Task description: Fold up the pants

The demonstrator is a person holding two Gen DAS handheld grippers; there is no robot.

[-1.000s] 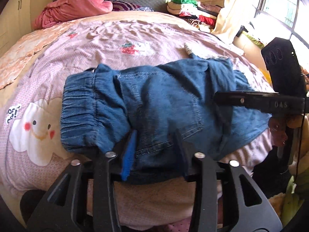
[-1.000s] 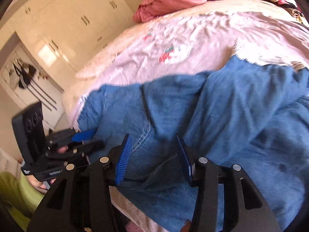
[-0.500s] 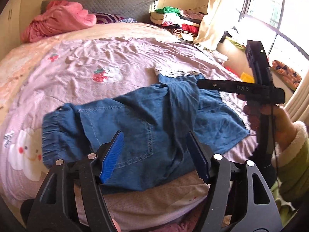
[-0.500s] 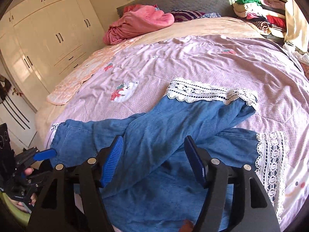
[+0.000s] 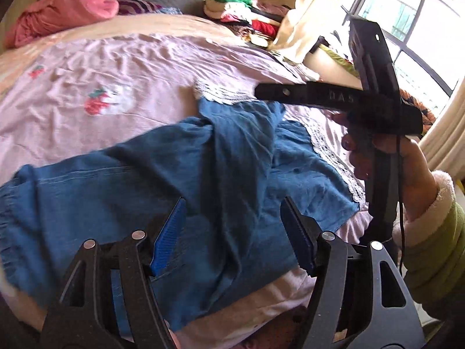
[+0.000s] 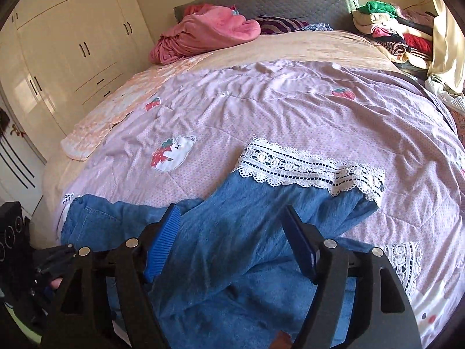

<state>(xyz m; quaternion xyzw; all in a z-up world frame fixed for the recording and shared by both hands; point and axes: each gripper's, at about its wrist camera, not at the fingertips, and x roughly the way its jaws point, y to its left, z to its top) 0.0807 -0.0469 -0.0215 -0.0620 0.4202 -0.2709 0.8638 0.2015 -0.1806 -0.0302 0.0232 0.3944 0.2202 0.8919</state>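
Pink blanket [image 6: 203, 35] heaped beside stacked clothes [image 6: 389, 29].

Blue denim pants [image 6: 250, 232] with white lace cuffs lie rumpled, seemingly half-folded.

The pants [image 6: 247, 232] were soft blue denim cloth, matt, with white openwork lace [image 6: 308, 168] at the hems. The bedspread [image 6: 290, 107] was thin, wrinkled pink cloth with stitched-on patches. Each tool, left [image 5: 234, 232] and right [image 6: 232, 238], was matt black plastic with ribbed blue pads [image 6: 164, 238] and shiny metal pins. The wardrobe doors [image 6: 72, 43] looked smooth and glossy cream.
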